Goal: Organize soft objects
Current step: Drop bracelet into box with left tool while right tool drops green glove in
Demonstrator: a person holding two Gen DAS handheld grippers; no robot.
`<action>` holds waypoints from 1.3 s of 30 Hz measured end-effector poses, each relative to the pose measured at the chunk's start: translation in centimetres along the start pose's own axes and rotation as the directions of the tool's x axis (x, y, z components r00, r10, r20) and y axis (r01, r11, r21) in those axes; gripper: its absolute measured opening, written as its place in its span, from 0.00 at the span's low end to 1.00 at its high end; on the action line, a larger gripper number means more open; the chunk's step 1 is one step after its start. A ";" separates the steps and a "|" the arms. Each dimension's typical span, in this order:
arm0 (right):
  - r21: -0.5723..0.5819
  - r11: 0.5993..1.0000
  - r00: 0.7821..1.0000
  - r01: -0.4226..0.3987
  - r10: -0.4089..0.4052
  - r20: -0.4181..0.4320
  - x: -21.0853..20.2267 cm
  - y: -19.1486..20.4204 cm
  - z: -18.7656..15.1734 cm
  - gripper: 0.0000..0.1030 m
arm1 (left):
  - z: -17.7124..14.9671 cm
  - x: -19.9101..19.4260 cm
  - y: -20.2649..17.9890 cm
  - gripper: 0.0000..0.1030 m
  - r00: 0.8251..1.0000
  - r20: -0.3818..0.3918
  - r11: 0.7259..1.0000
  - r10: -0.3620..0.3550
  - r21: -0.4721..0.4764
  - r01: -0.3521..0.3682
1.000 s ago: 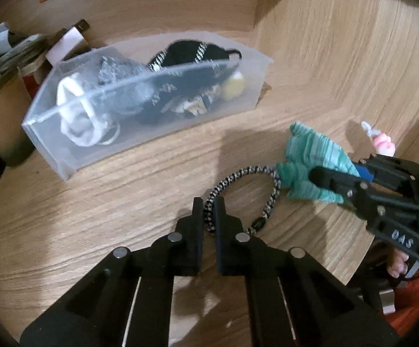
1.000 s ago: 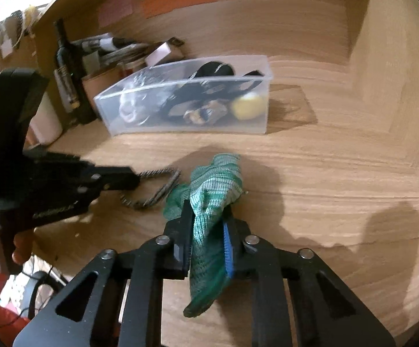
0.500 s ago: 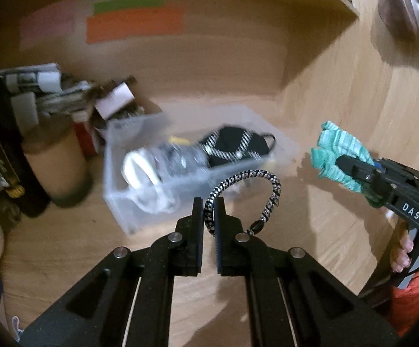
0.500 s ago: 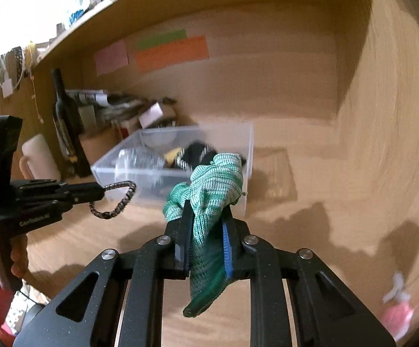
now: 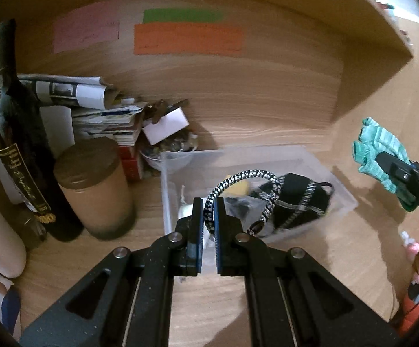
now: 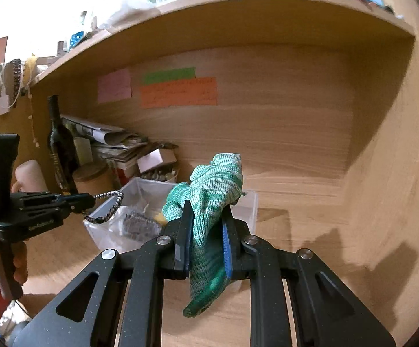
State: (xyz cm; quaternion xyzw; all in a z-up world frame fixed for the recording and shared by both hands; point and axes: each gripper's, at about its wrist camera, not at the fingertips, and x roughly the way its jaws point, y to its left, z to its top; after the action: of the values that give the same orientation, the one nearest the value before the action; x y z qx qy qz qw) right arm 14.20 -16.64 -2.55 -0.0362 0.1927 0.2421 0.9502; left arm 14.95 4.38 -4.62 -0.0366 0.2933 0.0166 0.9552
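Observation:
My left gripper [image 5: 208, 205] is shut on a black-and-white braided cord loop [image 5: 247, 179] and holds it in the air over the left end of a clear plastic bin [image 5: 319, 159]. The bin holds a black patterned pouch [image 5: 296, 205], a yellow item and white fabric. My right gripper [image 6: 206, 217] is shut on a green knitted cloth [image 6: 215, 185], lifted above the wooden surface in front of the bin [image 6: 250, 202]. The cloth also shows in the left wrist view [image 5: 380, 150], to the right of the bin. The left gripper and cord show in the right wrist view [image 6: 91, 201].
Left of the bin stand a brown cylindrical canister [image 5: 93, 185], a dark wine bottle [image 5: 21, 133], stacked papers [image 5: 99, 115] and a small bowl [image 5: 169, 150]. Coloured notes [image 5: 186, 37] are stuck on the back wall. A wooden side wall rises on the right [image 6: 397, 159].
Both grippers have lifted off the wooden surface with their objects and moved toward the bin. The cord now hangs over the bin's left end; the cloth is raised higher.

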 end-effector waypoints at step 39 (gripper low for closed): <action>-0.044 0.999 0.991 -0.018 0.012 -0.135 5.5 1.5 0.0 0.58 | -0.5 -1.7 0.0 0.44 0.998 0.043 0.999 -0.040 0.036 0.039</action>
State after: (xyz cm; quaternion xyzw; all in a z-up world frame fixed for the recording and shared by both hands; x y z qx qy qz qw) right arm 17.95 -12.85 -4.68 -0.0725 0.2512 0.2504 0.9322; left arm 13.24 4.32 -4.03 -0.0251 0.2720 -0.0066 0.9620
